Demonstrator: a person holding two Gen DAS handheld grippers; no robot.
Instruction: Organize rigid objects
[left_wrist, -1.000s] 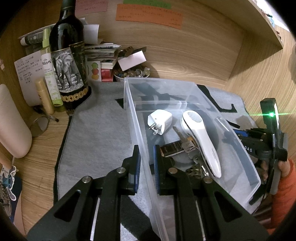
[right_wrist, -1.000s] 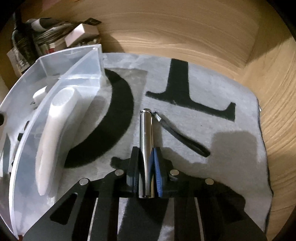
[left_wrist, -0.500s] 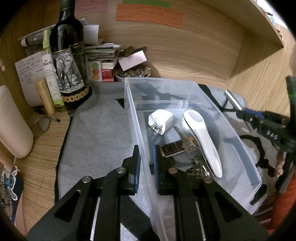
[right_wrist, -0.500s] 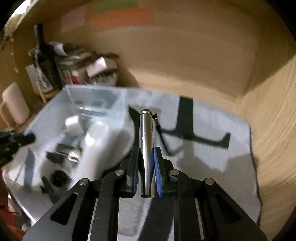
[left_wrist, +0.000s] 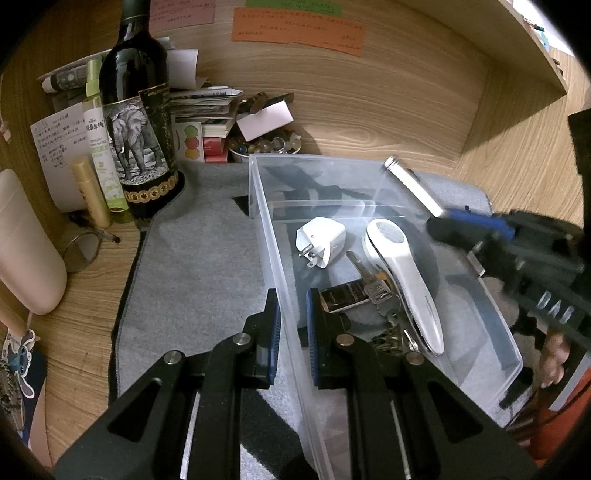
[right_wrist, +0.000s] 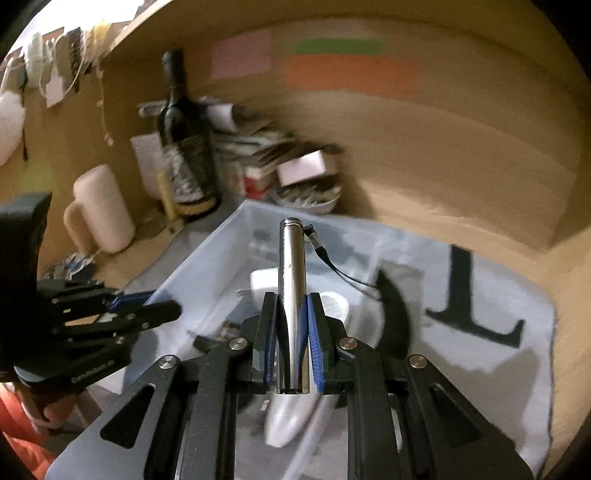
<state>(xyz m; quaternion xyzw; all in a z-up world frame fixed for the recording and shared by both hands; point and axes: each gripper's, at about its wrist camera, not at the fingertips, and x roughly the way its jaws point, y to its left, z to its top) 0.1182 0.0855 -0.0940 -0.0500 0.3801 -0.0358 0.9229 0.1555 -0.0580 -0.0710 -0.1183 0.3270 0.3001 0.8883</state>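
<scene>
Glossy metal tube (right_wrist: 291, 295), clear smooth plastic bin (left_wrist: 369, 162), matt grey cloth mat (left_wrist: 199, 258).

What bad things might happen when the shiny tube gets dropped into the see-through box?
1. The silver tube is pinched only at its lower end by the right gripper, so it might tilt or slip out early.
2. Its black strap dangles loose and could catch on the clear box rim.
3. The left gripper clamps the box wall; a hard drop onto the white plug or keys could jolt everything.
</scene>
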